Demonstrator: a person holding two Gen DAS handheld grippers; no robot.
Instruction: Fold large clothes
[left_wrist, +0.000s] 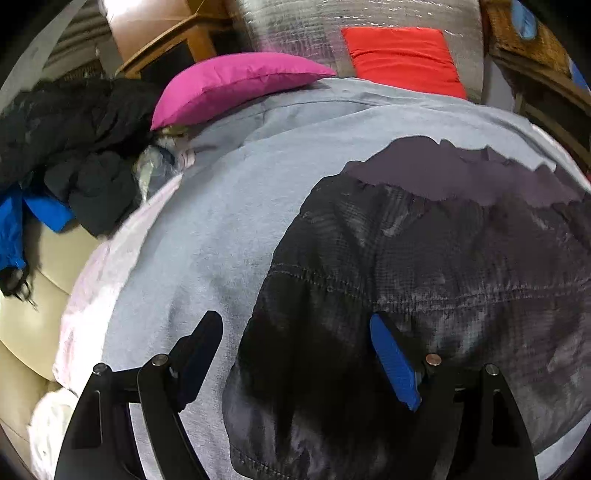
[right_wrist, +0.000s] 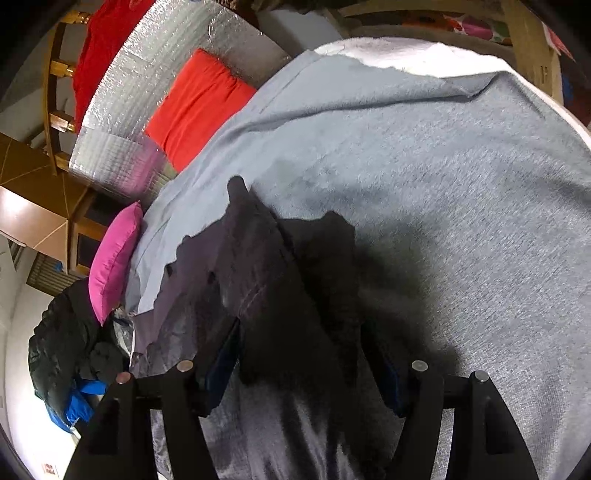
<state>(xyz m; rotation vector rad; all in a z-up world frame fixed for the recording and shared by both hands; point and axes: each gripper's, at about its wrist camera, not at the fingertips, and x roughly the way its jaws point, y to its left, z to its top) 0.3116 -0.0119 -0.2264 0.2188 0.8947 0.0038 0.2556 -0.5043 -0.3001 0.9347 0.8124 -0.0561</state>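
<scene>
A dark grey-black garment (left_wrist: 424, 280) lies spread on a light grey blanket (left_wrist: 207, 229). In the left wrist view my left gripper (left_wrist: 295, 354) is open just above the garment's left edge, its blue-padded fingers (left_wrist: 395, 365) straddling that edge. In the right wrist view the same garment (right_wrist: 258, 288) is bunched and raised between the fingers of my right gripper (right_wrist: 303, 362). The jaws stand wide apart, with a fold of dark cloth between them. I cannot tell whether the pads touch the cloth. The blanket also shows in this view (right_wrist: 461, 206).
A pink pillow (left_wrist: 229, 85) and a red pillow (left_wrist: 402, 55) lie at the far side against silver foil padding (left_wrist: 295, 33). A pile of black and blue clothes (left_wrist: 74, 155) sits at the left on a cream surface (left_wrist: 26, 325). Wooden furniture (right_wrist: 33, 199) stands behind.
</scene>
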